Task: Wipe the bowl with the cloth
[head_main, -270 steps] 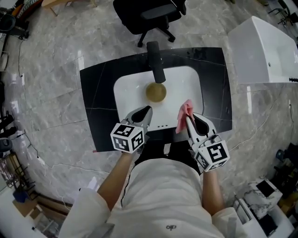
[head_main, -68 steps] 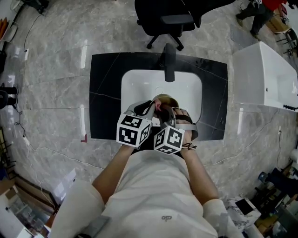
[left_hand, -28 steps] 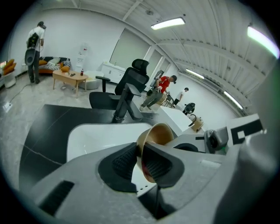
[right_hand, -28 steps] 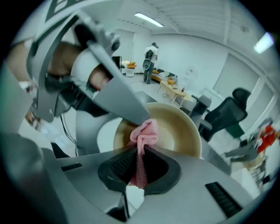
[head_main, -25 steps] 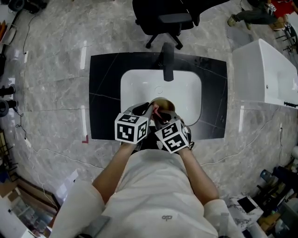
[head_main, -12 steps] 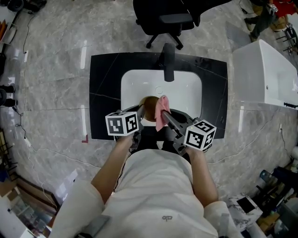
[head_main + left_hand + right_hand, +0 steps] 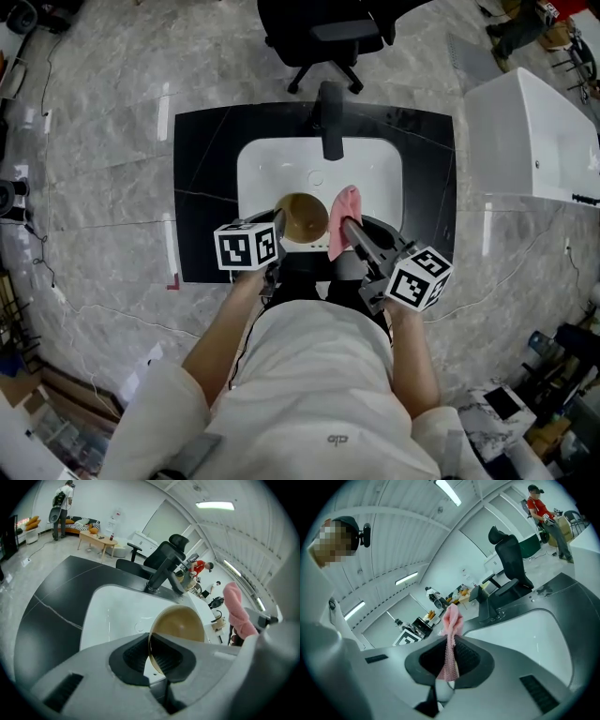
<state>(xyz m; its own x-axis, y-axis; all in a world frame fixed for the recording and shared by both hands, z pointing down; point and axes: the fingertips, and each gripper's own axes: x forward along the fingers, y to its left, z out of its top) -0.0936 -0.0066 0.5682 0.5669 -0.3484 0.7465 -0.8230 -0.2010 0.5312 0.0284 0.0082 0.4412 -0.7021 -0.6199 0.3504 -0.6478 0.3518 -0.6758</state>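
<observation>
A tan bowl (image 7: 300, 217) hangs over the front of the white sink basin (image 7: 267, 178), tipped on edge with its hollow toward me. My left gripper (image 7: 276, 229) is shut on the bowl's (image 7: 180, 625) near rim, which runs thin between the pads. My right gripper (image 7: 348, 225) is just right of the bowl, shut on a pink cloth (image 7: 343, 208) that stands up from its jaws. In the right gripper view the cloth (image 7: 451, 641) is pinched flat between the pads and bunches above them. Cloth and bowl are apart.
A black faucet (image 7: 330, 122) stands at the back of the basin, set in a black countertop (image 7: 202, 187). A black office chair (image 7: 323, 33) is beyond the counter. A white tub (image 7: 530, 131) sits at the right on the marble floor.
The right gripper has pulled the cloth out of the bowl and swung right. The left gripper has shifted left with the bowl, whose hollow now shows.
</observation>
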